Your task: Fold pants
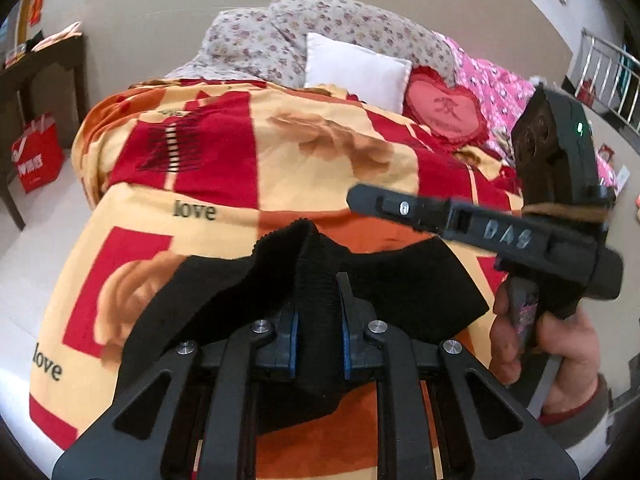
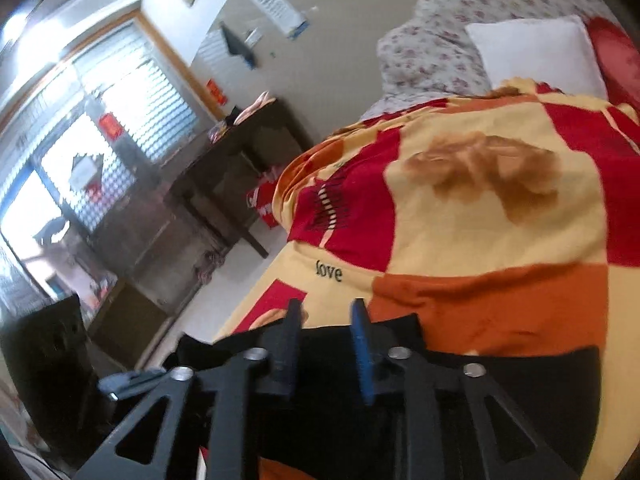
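The black pants point(image 1: 400, 284) lie on the red, orange and cream bedspread point(image 1: 280, 168). My left gripper point(image 1: 320, 284) is shut on a ribbed fold of the pants and lifts it into a ridge. In the left wrist view my right gripper point(image 1: 360, 196) shows from the side, above the pants' right part, held by a hand point(image 1: 552, 348). In the right wrist view the right gripper point(image 2: 326, 308) is open, its fingers just over the pants point(image 2: 500, 392), with nothing between them.
At the head of the bed are a white pillow point(image 1: 352, 68), a floral quilt point(image 1: 280, 32), a red heart cushion point(image 1: 444, 108) and pink bedding point(image 1: 496, 80). A dark table point(image 1: 36, 68) and a red bag point(image 1: 36, 156) stand left of the bed.
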The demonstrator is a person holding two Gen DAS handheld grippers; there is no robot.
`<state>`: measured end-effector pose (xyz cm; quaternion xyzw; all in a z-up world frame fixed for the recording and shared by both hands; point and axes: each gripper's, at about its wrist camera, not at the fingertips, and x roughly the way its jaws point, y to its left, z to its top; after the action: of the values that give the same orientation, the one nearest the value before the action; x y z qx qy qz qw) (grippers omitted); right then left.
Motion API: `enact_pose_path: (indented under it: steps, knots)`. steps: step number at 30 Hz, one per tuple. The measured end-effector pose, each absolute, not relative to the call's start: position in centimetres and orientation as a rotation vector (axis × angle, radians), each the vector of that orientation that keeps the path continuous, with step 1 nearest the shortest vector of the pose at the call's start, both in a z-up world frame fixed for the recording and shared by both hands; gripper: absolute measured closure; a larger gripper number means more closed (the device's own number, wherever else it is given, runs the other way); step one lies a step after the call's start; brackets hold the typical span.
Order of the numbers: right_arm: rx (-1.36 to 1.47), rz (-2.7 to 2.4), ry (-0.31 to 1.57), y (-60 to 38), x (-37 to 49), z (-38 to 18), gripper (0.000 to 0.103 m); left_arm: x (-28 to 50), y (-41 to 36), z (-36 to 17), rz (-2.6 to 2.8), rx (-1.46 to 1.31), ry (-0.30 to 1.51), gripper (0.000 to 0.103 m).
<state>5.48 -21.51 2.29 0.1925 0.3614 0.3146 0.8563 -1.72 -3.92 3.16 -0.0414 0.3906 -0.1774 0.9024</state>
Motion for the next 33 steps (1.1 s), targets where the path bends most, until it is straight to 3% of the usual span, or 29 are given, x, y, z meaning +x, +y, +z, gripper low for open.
enact_pose_path:
  steps: [1,2,12,17,19,21,28,33]
  knots:
    - [0.423,0.658,0.758,-22.1,5.4,2.4,0.058,-1.8,-4.7,3.0,-0.368,-0.072,0.808,0.089]
    - [0.445,0.655,0.759,-22.6,5.3,2.4,0.054,-1.7,-5.5,2.8,-0.374,-0.058,0.806,0.089]
    - [0.524,0.522,0.852,-24.7,5.9,-0.8,0.054,0.4,-8.8,0.4,-0.416,0.045,0.925,0.082]
    - [0.529,0.547,0.826,-25.3,5.0,0.3,0.054,-3.1,-4.5,4.9,-0.480,0.046,0.864,0.069]
    - [0.504,0.582,0.832,-24.4,4.5,0.6,0.054,-4.5,-1.6,6.3,-0.433,0.051,0.819,0.051]
    - [0.463,0.621,0.845,-23.0,3.9,0.7,0.053,-5.7,1.8,7.1,-0.340,0.046,0.782,0.043]
    - [0.256,0.667,0.927,-18.1,1.9,-0.8,0.053,-6.7,11.1,3.1,-0.090,-0.065,0.879,0.043]
    - [0.244,0.680,0.930,-19.4,-0.2,-1.3,0.053,-7.7,10.6,-0.7,-0.102,0.002,0.927,0.043]
